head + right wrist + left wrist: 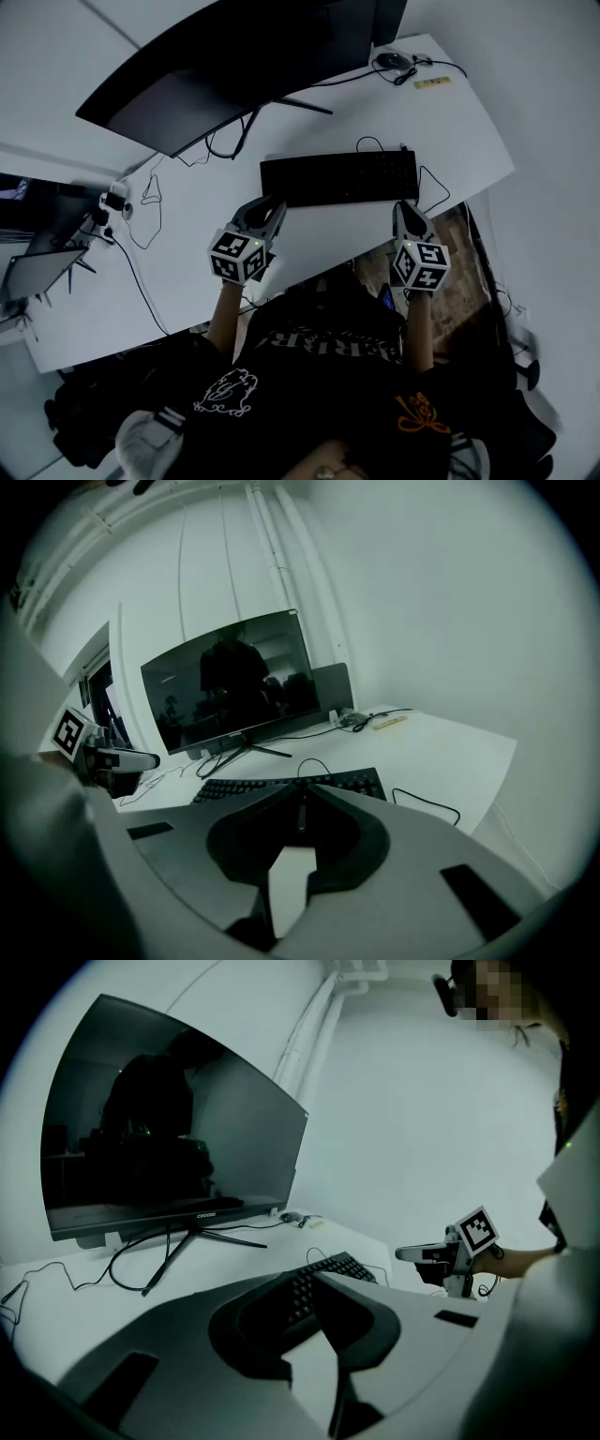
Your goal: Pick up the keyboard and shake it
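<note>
Black keyboard [339, 177] lying flat on a white desk [197, 253], seen from above by the person standing at the desk's near edge. Its long side runs across the desk and its thin cable loops off the right end. Behind it stands a wide, dark curved monitor [234, 56] on a splayed stand, with a mouse [392, 60] and a small yellow strip [432, 83] at the far right corner. The person holds a left gripper [265, 210] just short of the keyboard's near left corner, and a right gripper [405, 208] just at its near right corner; whether either touches it cannot be told. Both point forward and slightly down. In each gripper view the jaws stand nearly together, tips almost meeting, with nothing between them, and the keyboard lies just beyond.
</note>
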Tool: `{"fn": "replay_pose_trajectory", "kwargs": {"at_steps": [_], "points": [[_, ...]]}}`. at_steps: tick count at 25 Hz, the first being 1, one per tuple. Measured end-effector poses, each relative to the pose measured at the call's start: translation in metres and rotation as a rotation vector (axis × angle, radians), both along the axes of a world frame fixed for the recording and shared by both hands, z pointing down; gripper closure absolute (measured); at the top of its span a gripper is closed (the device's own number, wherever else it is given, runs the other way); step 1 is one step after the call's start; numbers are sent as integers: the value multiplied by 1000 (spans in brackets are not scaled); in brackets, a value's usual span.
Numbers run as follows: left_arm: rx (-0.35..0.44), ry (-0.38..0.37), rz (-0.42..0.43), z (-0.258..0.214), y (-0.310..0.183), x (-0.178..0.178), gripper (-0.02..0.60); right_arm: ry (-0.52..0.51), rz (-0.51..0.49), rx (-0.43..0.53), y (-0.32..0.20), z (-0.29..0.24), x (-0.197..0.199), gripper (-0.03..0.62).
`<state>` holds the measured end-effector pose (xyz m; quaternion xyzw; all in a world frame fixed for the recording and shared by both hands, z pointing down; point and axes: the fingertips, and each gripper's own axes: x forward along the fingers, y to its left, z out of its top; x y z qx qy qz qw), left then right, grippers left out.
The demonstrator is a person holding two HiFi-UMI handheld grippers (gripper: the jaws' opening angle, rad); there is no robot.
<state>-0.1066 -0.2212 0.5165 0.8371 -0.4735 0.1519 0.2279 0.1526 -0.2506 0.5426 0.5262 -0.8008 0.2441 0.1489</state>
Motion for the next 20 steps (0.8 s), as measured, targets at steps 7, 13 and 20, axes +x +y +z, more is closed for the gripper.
{"fn": "replay_pose_trajectory", "kwargs": {"at_steps": [7,13,20], "points": [[-65,-14,-20,48,-30,-14,358,-34,58,-117,-32,61,43,483],[-167,-73,-46,92,-53,-39,330,-43,79,-211,-57,107,63,360],[-291,-23,-103,129,-69,-57,281,-14,6,-279,-66,135,66,306]]}}
